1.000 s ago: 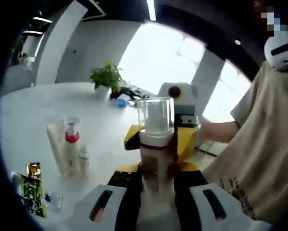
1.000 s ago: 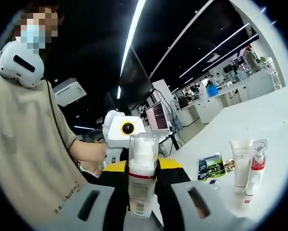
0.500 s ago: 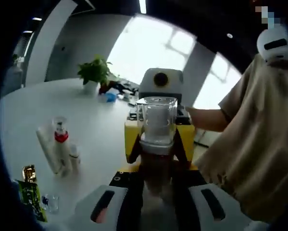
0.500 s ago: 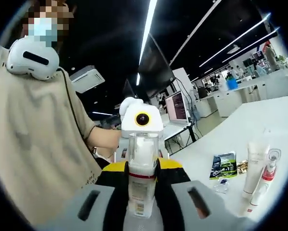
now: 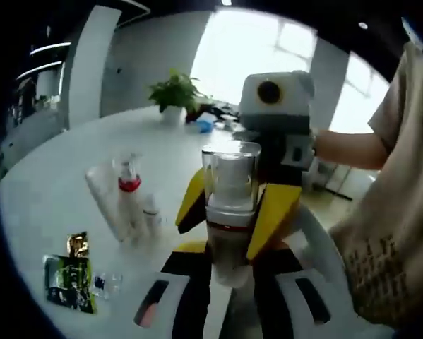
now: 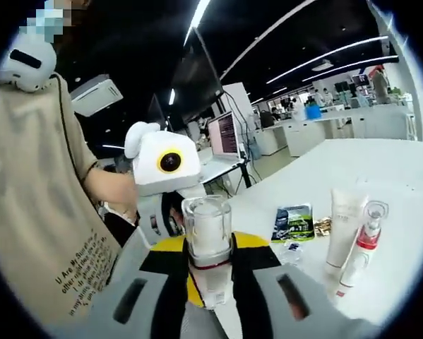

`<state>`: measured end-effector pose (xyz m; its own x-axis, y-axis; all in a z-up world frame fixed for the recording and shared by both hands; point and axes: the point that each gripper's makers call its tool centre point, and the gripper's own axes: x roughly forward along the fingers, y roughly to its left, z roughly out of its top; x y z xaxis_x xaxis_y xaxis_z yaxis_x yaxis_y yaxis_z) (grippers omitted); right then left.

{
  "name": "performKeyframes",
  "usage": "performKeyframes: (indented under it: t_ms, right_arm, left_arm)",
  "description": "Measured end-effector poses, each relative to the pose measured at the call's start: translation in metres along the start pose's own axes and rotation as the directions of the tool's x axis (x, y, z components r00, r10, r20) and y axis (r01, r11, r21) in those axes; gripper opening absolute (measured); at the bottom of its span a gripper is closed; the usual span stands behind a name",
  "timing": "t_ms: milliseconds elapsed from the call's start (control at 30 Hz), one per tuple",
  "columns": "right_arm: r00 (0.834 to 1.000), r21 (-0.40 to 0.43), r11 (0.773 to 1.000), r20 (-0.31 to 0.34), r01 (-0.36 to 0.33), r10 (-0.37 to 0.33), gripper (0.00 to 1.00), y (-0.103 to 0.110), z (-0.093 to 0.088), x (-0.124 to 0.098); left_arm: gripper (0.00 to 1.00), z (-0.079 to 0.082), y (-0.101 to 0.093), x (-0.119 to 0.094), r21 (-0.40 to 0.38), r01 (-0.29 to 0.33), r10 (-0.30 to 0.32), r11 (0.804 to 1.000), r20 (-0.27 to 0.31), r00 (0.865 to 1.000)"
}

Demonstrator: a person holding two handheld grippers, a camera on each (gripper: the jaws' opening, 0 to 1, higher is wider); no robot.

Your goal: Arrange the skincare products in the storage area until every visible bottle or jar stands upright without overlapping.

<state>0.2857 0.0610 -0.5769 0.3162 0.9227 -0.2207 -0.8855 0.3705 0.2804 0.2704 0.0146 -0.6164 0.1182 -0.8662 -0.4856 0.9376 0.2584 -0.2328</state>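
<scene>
Clear-capped pump bottle [image 5: 229,212] is clamped between both tools, left tool [image 5: 229,272] and right tool [image 6: 207,282] closed on it. Lower it upright onto the white desk [image 5: 49,191], beside the standing tube [image 6: 342,222], not touching.

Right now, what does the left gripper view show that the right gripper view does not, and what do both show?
The left gripper view alone has a potted plant and bright windows. The right gripper view alone has a monitor and ceiling light strips. Both show the clear-capped bottle held between the two claws, the white tube, the red-collared pump bottle and the green sachet.
</scene>
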Motion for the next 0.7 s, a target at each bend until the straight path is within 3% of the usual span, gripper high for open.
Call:
performKeyframes:
  t_ms: [300, 700]
  right_arm:
    - [0.991, -0.058, 0.991, -0.057, 0.118, -0.122, 0.25, -0.023, -0.016, 0.008]
    - [0.964, -0.091, 0.974, -0.150, 0.208, -0.220, 0.25, -0.042, -0.059, 0.012]
  left_arm:
    - [0.19, -0.015, 0.024, 0.015, 0.077, -0.094, 0.095, 0.993, -0.012, 0.995]
    - [0.19, -0.051, 0.034, 0.042, 0.150, -0.085, 0.097, 0.985, -0.076, 0.992]
